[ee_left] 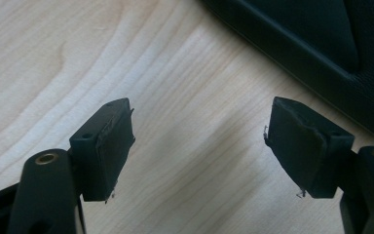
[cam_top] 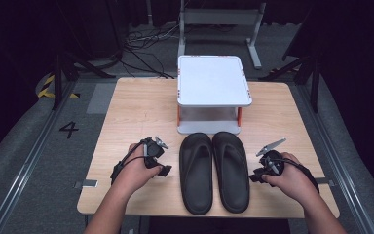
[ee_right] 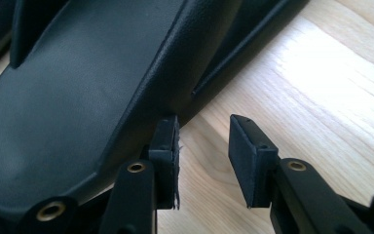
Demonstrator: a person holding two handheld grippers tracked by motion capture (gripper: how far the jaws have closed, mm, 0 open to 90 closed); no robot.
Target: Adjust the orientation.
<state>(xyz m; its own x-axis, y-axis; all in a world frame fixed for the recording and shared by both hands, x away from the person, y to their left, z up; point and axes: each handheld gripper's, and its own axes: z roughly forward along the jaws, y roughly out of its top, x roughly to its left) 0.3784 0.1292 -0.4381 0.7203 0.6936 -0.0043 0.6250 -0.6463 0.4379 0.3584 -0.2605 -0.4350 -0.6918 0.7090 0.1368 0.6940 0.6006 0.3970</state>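
High view: the pair of black sandals (cam_top: 214,171) lies on the desk (cam_top: 136,112) between the left gripper (cam_top: 163,170) and right gripper (cam_top: 254,178).
Left gripper view: jaws spread, nothing between them; a sandal edge (ee_left: 321,44) lies ahead to their right.
Right gripper view: jaws parted, gripping nothing, beside the right sandal (ee_right: 87,97) rim.
Handling: probably light, flexible rubber; pinch the side rim.

Two sandals side by side on my counter (cam_top: 126,107), a raised stand behind them.

My left tongs (cam_top: 161,170) sit left of the left sandal (cam_top: 196,173); my right tongs (cam_top: 256,176) just right of the right sandal (cam_top: 231,170); the stand (cam_top: 213,80) sits at the far edge.
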